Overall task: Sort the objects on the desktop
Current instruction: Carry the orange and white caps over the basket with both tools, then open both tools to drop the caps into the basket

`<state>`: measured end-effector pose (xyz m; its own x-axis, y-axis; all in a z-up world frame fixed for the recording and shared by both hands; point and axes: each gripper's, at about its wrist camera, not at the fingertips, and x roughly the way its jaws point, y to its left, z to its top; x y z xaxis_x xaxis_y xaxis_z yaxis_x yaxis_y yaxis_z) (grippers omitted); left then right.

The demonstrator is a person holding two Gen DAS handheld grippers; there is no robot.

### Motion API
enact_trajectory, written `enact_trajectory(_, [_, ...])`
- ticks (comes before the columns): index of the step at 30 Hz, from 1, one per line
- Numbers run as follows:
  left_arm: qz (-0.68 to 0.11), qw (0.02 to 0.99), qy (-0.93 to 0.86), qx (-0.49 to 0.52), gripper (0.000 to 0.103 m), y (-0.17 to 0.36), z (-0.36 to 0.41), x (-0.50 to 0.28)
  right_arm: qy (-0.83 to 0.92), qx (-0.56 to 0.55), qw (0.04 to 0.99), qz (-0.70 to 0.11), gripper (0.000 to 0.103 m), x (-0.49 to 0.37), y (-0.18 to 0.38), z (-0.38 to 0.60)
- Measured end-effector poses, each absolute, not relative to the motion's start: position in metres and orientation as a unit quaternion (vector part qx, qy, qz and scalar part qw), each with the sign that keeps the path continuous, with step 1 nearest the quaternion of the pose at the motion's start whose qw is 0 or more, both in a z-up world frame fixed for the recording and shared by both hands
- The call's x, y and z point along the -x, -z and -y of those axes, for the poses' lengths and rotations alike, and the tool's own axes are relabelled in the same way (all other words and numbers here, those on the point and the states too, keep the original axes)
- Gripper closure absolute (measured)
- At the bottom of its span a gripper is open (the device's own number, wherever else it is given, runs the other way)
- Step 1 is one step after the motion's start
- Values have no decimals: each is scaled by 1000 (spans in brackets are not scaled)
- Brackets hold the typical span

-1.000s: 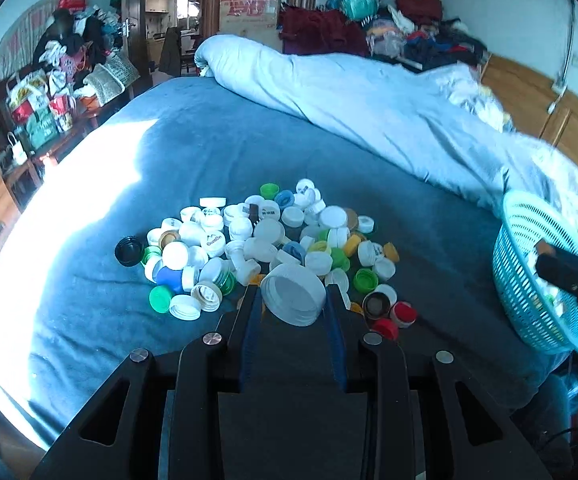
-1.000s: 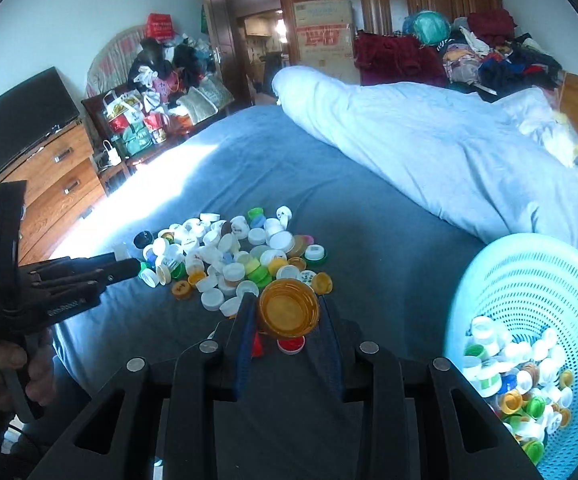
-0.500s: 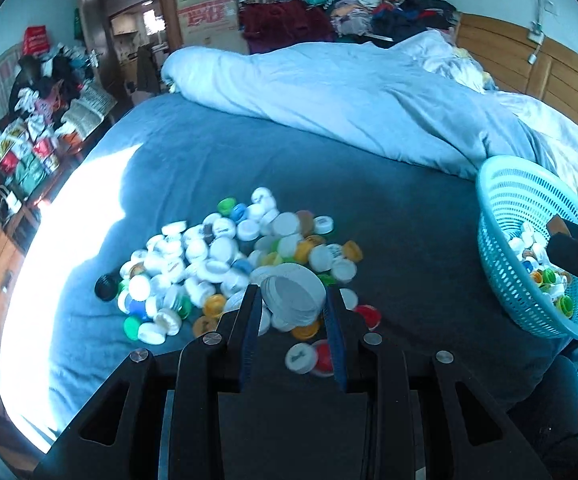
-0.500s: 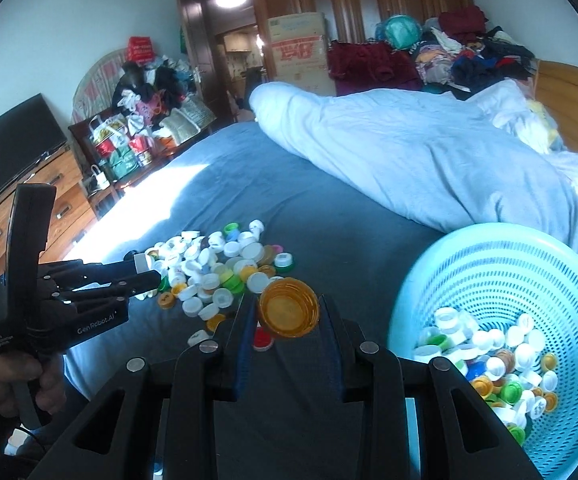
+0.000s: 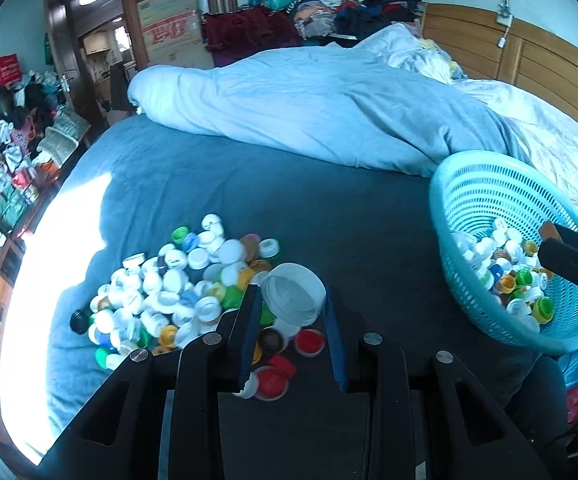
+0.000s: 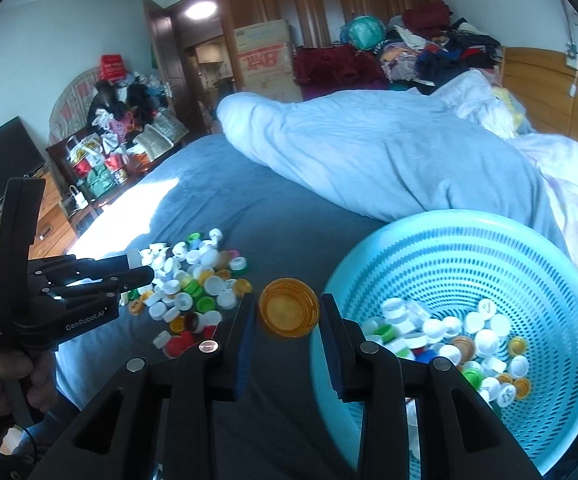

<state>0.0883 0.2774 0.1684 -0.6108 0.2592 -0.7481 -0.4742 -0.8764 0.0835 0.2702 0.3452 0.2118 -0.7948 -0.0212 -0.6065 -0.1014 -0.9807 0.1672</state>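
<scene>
A pile of bottle caps (image 5: 177,292) in many colours lies on the blue bed sheet (image 5: 329,224). My left gripper (image 5: 291,304) is shut on a large white lid (image 5: 293,299), lifted over the pile's right edge. My right gripper (image 6: 287,312) is shut on an orange cap (image 6: 288,313), held just left of the turquoise basket (image 6: 469,240). The basket (image 5: 489,184) holds several caps (image 6: 449,340). In the right wrist view the left gripper (image 6: 141,270) shows from the side, held by a hand (image 6: 5,376). The right gripper's fingers (image 5: 569,256) reach over the basket in the left wrist view.
A rolled pale-blue duvet (image 5: 309,112) lies across the bed behind the caps. A wooden headboard (image 5: 529,64) stands at the right. A cluttered shelf (image 6: 105,152), wooden drawers (image 6: 49,216) and a dark screen (image 6: 1,160) line the left side. Bright sun falls on the bed's left edge.
Both grippers have moved right toward the basket, each still holding its cap. The pile has slid left in both views, and the basket now looms larger. The left gripper has rolled a little.
</scene>
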Motion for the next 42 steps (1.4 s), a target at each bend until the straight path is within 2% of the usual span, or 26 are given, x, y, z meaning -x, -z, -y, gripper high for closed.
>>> enact_trajectory(15, [-165,277,-865,384,76,-180,-378,-91,-938,312,102,-115,69,-307,-215,-422])
enact_trajectory(26, [-199,340,-817,421,76,-157,-465,-103,-922,340,138,-124,68,-319,-201,-469])
enact_trajectory(42, [-221,353,-798,436,76,-137,-501,-112,-915,352,135,-148,68,-323,-179,-482])
